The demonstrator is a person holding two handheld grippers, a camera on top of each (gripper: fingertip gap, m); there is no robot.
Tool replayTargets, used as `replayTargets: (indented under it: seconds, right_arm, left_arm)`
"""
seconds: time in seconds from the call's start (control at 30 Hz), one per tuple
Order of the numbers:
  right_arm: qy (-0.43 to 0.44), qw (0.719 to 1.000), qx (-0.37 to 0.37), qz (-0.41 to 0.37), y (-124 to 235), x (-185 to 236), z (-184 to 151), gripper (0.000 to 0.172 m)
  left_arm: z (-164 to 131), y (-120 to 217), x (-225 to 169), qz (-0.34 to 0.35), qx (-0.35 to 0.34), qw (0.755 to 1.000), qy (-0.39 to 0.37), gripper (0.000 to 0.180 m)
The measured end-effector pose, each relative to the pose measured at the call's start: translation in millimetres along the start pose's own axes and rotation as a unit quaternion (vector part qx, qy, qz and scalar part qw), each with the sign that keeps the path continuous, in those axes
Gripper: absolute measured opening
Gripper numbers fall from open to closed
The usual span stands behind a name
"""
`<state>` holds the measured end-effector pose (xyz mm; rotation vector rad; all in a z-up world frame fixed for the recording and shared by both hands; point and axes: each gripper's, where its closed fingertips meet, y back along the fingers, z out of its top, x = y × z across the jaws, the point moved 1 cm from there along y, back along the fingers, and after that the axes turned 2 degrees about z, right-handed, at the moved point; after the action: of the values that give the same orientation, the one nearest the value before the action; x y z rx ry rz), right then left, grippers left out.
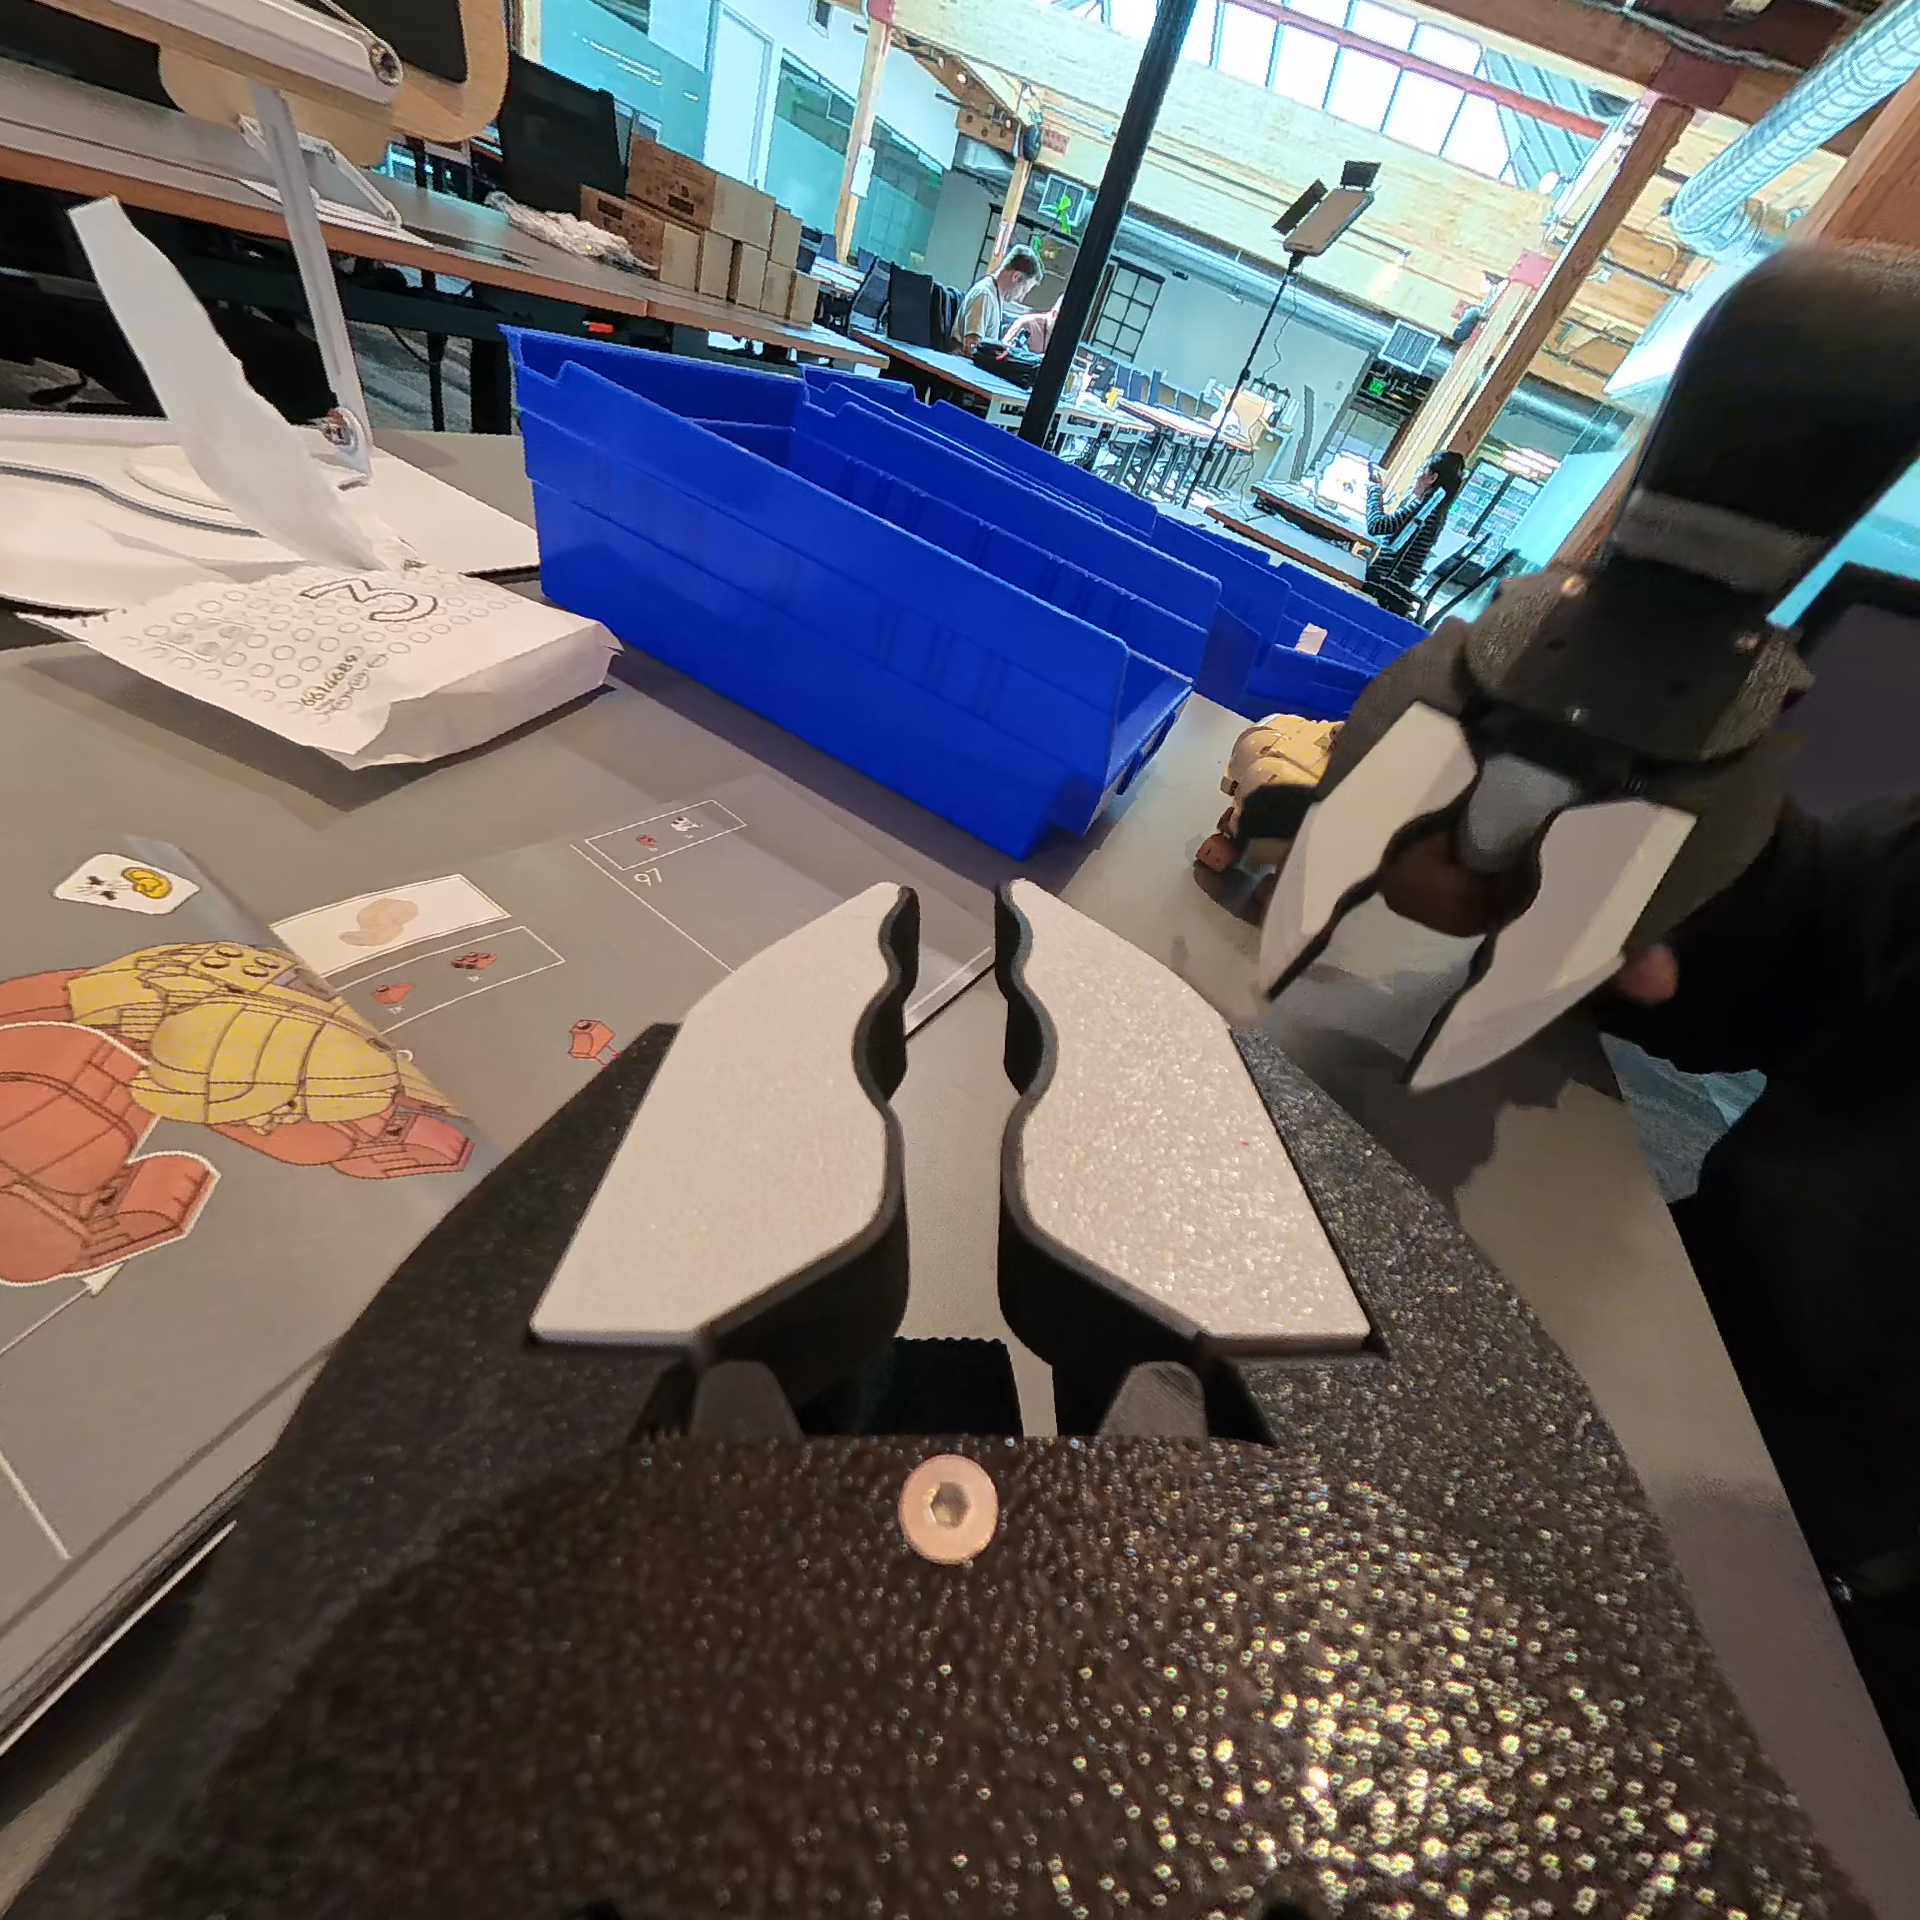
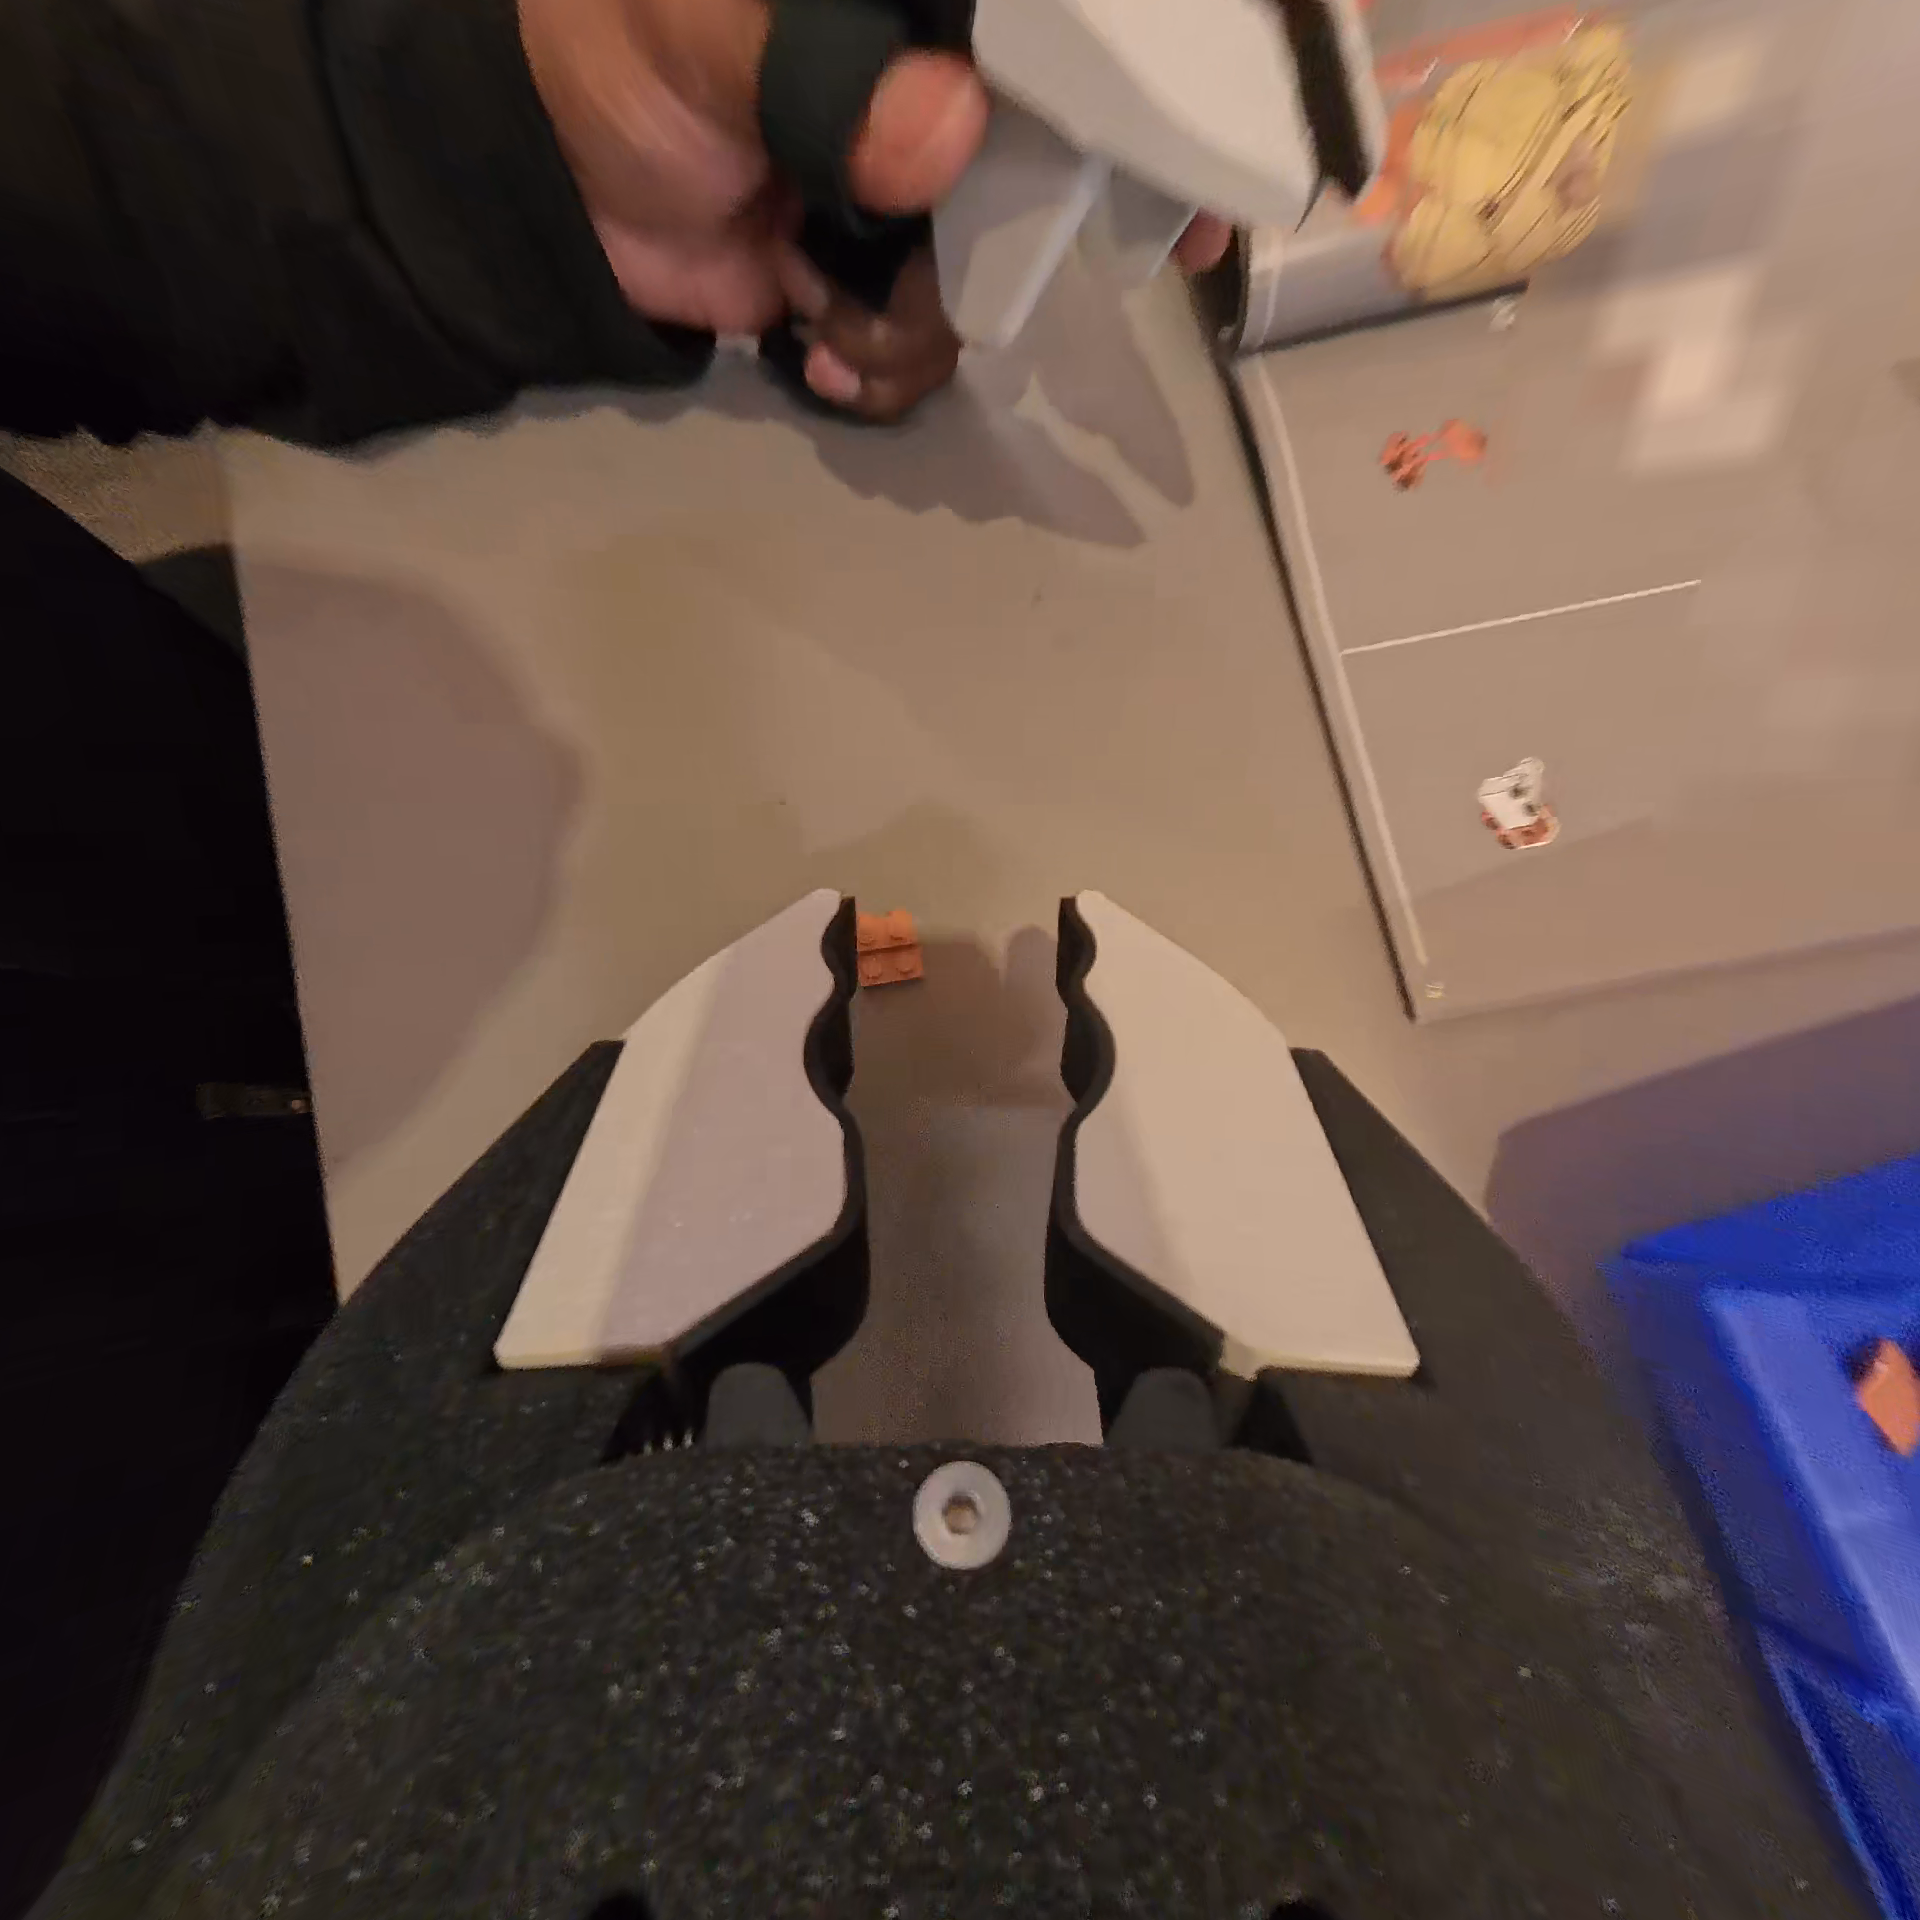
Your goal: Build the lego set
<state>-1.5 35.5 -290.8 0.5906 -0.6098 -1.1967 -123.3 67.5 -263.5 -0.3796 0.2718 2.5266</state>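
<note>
Nearest the lens in each wrist view we see the black speckled body of our own tool. Our left tool stands with its fingers a narrow way apart and bare, over the edge of an open instruction booklet lying on the grey surface. Our right tool has its jaws spread wide, gripping nothing. A small orange brick lies on the surface between them, just beside the left finger and clear of the right one; whether it touches the left pad we cannot tell.

Beyond the left tool, a white paper bag lies past the booklet. A blue bin stands farther back, with more blue bins behind it. A tan and brown brick model rests beside the bin, partly behind our right tool.
</note>
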Motion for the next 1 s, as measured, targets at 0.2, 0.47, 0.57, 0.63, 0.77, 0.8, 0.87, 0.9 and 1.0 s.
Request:
replayTargets:
  seconds: [0.2,0.47,0.57,0.63,0.77,0.8,0.87,0.9,1.0]
  right_arm:
    - [0.004,0.998,-0.052,-0.02,60,-21,29,0.035]
    - [0.012,0.991,-0.07,-0.111,120,-95,49,0.034]
    - [-0.007,0.987,-0.072,-0.145,133,-132,48,0.034]
    - [-0.023,0.985,-0.072,-0.155,137,-153,46,0.035]
    - [-0.051,0.982,-0.072,-0.165,139,-180,33,0.035]
    - [-0.056,0.982,-0.068,-0.167,139,-184,29,0.035]
    - [-0.063,0.981,-0.06,-0.172,139,-191,21,0.035]
    - [-0.066,0.981,-0.057,-0.173,139,-194,17,0.035]
    - [-0.076,0.979,-0.051,-0.181,143,-204,9,0.035]
  left_arm:
    - [1,0,3,-0.003,-0.002,1.0,0.015,0.013]
    - [0,0,3,-0.006,0.0,1.0,0.02,0.013]
    - [0,0,2,-0.01,0.001,1.0,0.018,0.01]
    - [0,0,1,-0.012,0.002,1.0,0.016,0.007]
    - [0,0,0,-0.015,0.0,1.0,0.016,0.005]
    - [0,0,0,-0.015,-0.001,1.0,0.017,0.006]
    - [0,1,-2,-0.026,0.0,0.999,0.018,0.006]
    - [0,0,-3,-0.031,0.002,0.999,0.018,0.006]
    - [0,1,-5,-0.034,0.002,0.999,0.016,0.003]
